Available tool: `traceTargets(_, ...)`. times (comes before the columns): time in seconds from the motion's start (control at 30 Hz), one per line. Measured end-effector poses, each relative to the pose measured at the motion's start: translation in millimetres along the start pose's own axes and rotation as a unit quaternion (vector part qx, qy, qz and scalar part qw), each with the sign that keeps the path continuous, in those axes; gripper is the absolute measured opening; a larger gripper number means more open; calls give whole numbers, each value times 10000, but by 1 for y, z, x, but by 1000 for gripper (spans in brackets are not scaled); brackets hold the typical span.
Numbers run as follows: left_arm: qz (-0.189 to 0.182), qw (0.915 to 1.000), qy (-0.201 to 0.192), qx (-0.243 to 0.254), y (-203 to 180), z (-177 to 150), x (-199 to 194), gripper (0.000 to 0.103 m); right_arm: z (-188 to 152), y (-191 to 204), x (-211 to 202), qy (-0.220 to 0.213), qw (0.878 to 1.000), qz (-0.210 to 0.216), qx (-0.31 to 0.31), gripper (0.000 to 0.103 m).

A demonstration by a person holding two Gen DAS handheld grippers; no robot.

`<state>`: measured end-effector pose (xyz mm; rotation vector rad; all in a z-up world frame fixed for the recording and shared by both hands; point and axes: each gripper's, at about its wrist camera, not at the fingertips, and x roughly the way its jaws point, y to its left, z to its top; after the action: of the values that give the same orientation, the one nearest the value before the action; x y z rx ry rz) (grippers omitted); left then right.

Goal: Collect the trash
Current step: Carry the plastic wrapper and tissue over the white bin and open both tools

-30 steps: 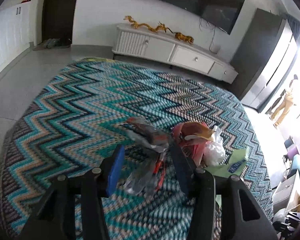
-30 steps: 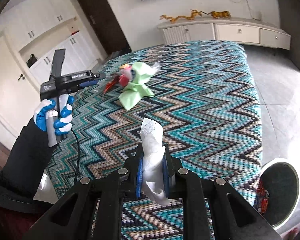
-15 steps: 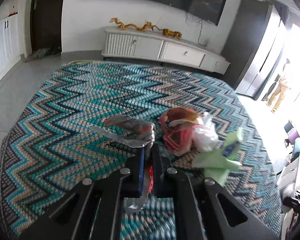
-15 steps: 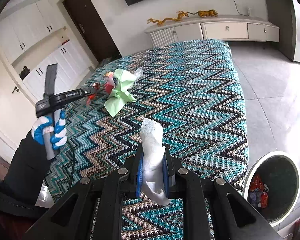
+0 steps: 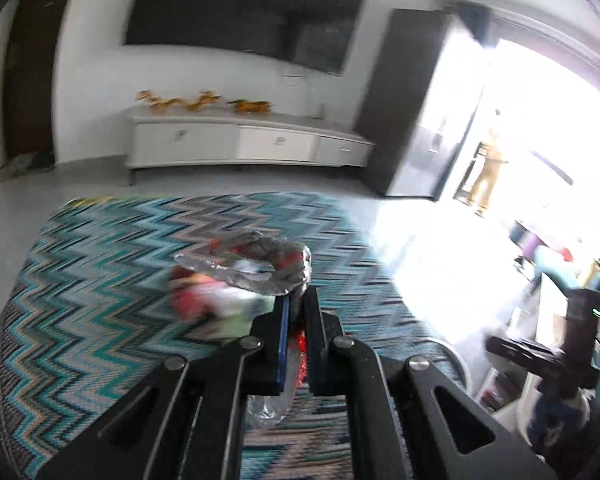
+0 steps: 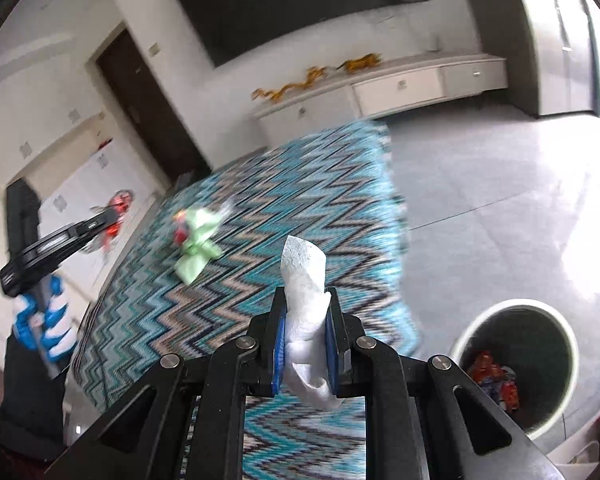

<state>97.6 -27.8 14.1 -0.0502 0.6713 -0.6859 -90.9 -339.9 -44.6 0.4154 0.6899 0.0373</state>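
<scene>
Crinkled silver wrapper (image 5: 256, 268) is clamped in the left gripper (image 5: 294, 320) above the zigzag rug (image 5: 100, 280). White tissue (image 6: 305, 300) is pinched by the right gripper (image 6: 305, 320), the bin (image 6: 516, 312) standing off the rug's corner.

No text, label, brand or number can be read in either view. A small pale mark is seen on the left gripper (image 6: 100, 222) body at the left of the right wrist view (blurred by motion, its letters not made out), and nothing else lettered is shown.
</scene>
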Motion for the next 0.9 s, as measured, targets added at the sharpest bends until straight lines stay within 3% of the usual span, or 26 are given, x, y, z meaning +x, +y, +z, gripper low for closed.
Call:
traceTargets(0.2, -827, 9940, 361, 616, -100, 6, 33, 6, 1, -65, -20, -288, 9965, -497, 607, 19)
traceTargets(0.33, -1250, 9826, 876, 1061, -175, -2, 78, 6, -6, -113, -24, -301, 9903, -833, 1073, 21)
traceTargets(0.57, -1551, 9604, 1673, 1597, -263, -32, 154, 7, -18, -181, -21, -282, 9757, -1265, 1769, 22)
traceTargets(0.63, -1540, 9574, 1797, 1653, -279, -38, 172, 8, -22, -198, -19, -268, 9705, -1388, 1953, 27)
traceTargets(0.7, -1638, 9525, 1934, 1690, -296, -42, 189, 8, -24, -211, -19, -280, 9658, -1507, 2091, 43)
traceTargets(0.73, -1678, 9502, 1998, 1706, -303, -44, 197, 8, -25, -216, -20, -297, 9632, -1583, 2151, 45)
traceTargets(0.83, -1855, 9419, 2255, 1659, -318, -51, 215, 16, -31, -227, -23, -323, 9567, -1719, 2325, 51)
traceTargets(0.9, -1883, 9408, 2307, 1616, -323, -53, 220, 35, -34, -230, -26, -341, 9537, -1795, 2388, 51)
